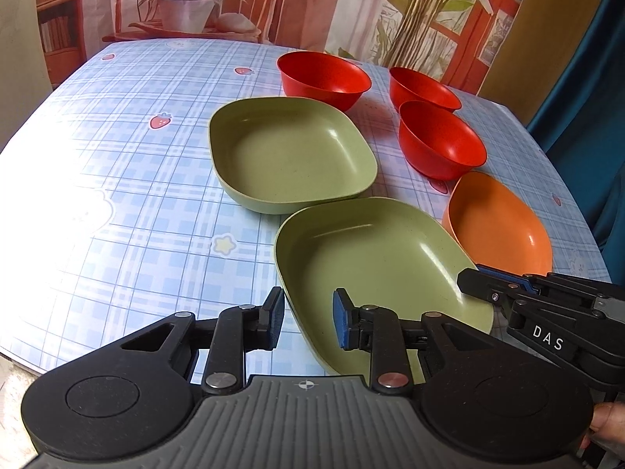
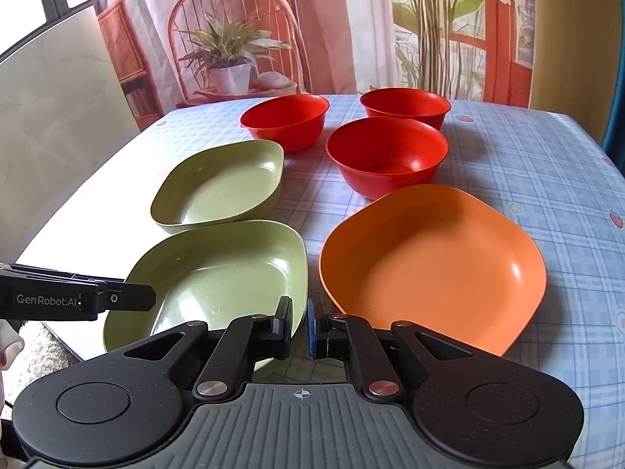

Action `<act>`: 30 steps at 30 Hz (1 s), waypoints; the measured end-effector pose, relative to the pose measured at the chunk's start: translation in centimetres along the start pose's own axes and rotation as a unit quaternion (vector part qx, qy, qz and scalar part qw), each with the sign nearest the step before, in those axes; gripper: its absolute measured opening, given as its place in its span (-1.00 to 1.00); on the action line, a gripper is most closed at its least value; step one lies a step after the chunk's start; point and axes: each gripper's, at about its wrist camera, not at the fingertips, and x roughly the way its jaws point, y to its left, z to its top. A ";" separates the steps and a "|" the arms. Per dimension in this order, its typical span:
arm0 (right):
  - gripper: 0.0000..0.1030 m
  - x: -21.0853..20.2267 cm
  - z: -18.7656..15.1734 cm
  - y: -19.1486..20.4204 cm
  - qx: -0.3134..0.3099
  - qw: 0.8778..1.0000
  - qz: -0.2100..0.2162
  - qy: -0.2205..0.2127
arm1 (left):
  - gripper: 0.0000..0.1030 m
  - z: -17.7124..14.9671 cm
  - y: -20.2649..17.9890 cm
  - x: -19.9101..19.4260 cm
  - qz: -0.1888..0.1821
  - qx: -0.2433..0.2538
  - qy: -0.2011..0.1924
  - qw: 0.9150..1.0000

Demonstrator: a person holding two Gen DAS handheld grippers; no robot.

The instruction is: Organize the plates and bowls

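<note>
Your left tool has its fingers apart, straddling the near left rim of the nearer green plate without clamping it: one pad sits outside the rim, the other over the plate's inside. Your right tool has its fingers nearly together, a thin gap between the pads, gripping nothing; it hovers at the near edge of the tabletop, between the nearer green plate and the orange plate.

On the checked tabletop, the farther green plate lies just behind the nearer one, their rims almost touching. The orange plate lies to the right of the nearer green plate, close beside it. Three red bowls stand upright beyond the plates: the left bowl behind the farther green plate, the far right bowl, and the near right bowl just behind the orange plate.
</note>
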 end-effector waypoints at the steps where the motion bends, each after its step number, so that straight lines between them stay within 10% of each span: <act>1: -0.85 -0.1 0.0 0.0 0.001 1.000 0.000 -0.001 | -0.44 0.0 -0.1 -0.1 0.001 0.003 -0.002 1.000; 30: -0.85 -1.9 0.6 0.4 0.004 0.999 0.015 -0.038 | -0.42 0.5 -0.9 -2.7 0.018 0.026 -0.057 0.998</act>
